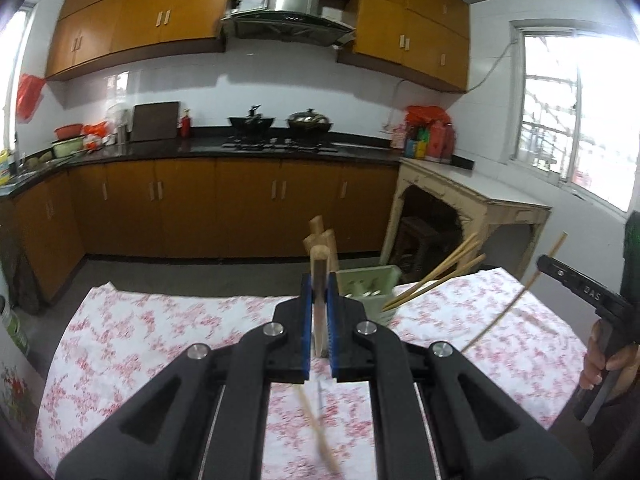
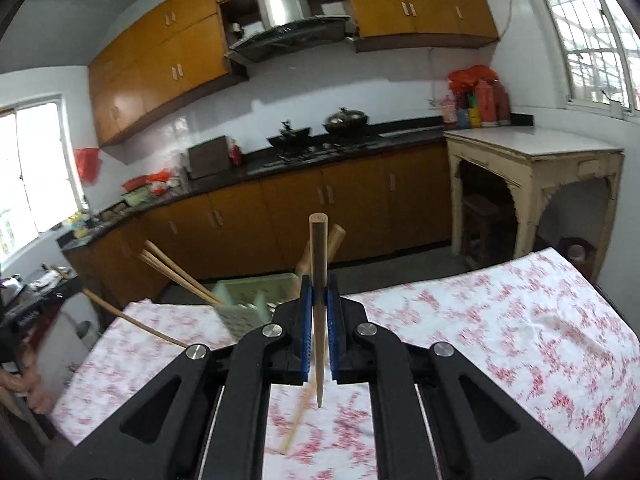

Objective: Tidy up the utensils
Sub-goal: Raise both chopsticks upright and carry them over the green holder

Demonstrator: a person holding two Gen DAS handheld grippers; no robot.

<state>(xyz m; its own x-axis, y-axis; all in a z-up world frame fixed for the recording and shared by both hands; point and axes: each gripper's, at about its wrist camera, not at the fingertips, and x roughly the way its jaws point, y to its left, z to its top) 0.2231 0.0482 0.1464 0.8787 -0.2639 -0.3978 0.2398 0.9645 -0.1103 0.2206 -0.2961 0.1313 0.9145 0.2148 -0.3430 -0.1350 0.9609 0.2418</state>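
The left gripper [image 1: 320,316] is clamped on one chopstick [image 1: 319,300], which stands almost upright between its blue pads, thick end up and thin tip pointing down at the flowered tablecloth [image 1: 160,340]. The right gripper [image 2: 319,320] pinches a second chopstick [image 2: 319,300] the same way: long axis near vertical, blunt end on top, point hanging below the jaws. Both are held above the table. Beyond them a green holder [image 2: 244,304] stands on the cloth with several chopsticks leaning out. One loose chopstick [image 2: 296,420] lies slanted on the cloth below.
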